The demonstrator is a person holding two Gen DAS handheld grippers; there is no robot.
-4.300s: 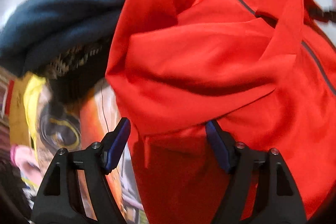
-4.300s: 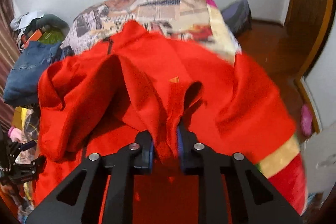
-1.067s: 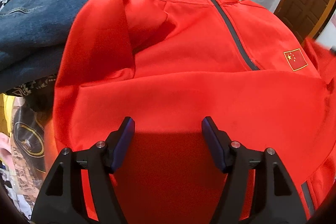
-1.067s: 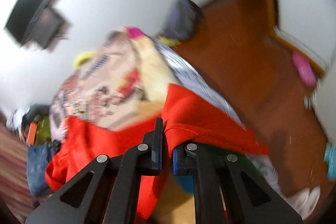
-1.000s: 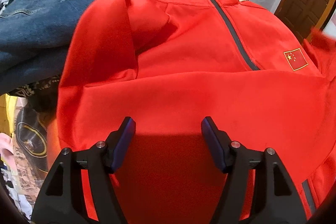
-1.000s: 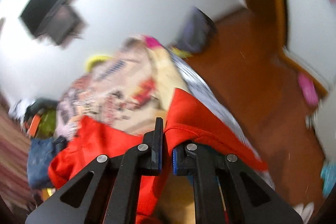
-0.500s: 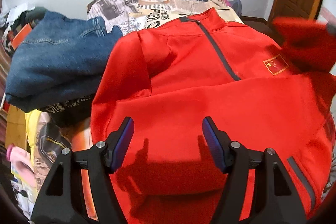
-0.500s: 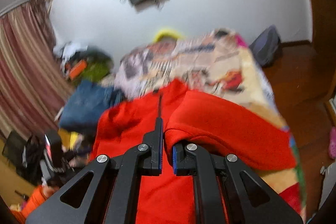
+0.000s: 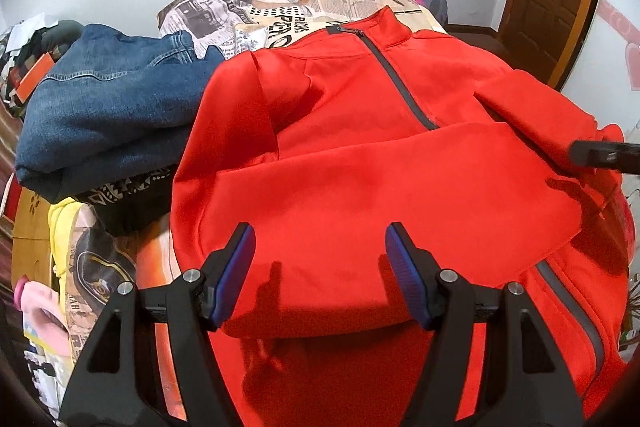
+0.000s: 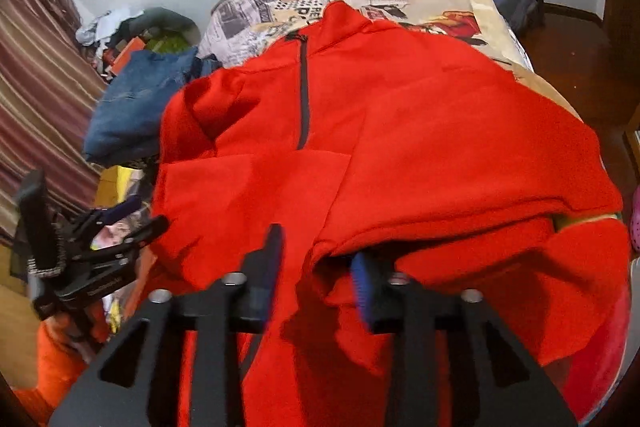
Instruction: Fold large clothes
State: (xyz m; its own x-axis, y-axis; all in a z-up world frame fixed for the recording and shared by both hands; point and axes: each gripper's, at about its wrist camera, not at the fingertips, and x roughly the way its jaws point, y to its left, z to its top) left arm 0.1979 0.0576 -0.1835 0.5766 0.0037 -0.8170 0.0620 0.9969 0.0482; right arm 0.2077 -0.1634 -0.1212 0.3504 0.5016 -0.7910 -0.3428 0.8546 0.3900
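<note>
Red jacket (image 9: 360,163) lay spread face up on the bed (image 9: 280,3), collar toward the far wall, zip closed, both sleeves folded across the chest. Left tongs (image 9: 320,267) hung just above the lower part of the jacket, jaws well apart with nothing between them. Right tongs (image 10: 316,267) were opening at the jacket's right edge; a fold of the sleeve (image 10: 460,187) still sat loosely between the jaws. Folded jeans (image 9: 112,107) lay on a pile just beside the jacket's left shoulder.

Left tool (image 9: 316,267) open, empty; right tool (image 10: 316,267) jaws opening.
</note>
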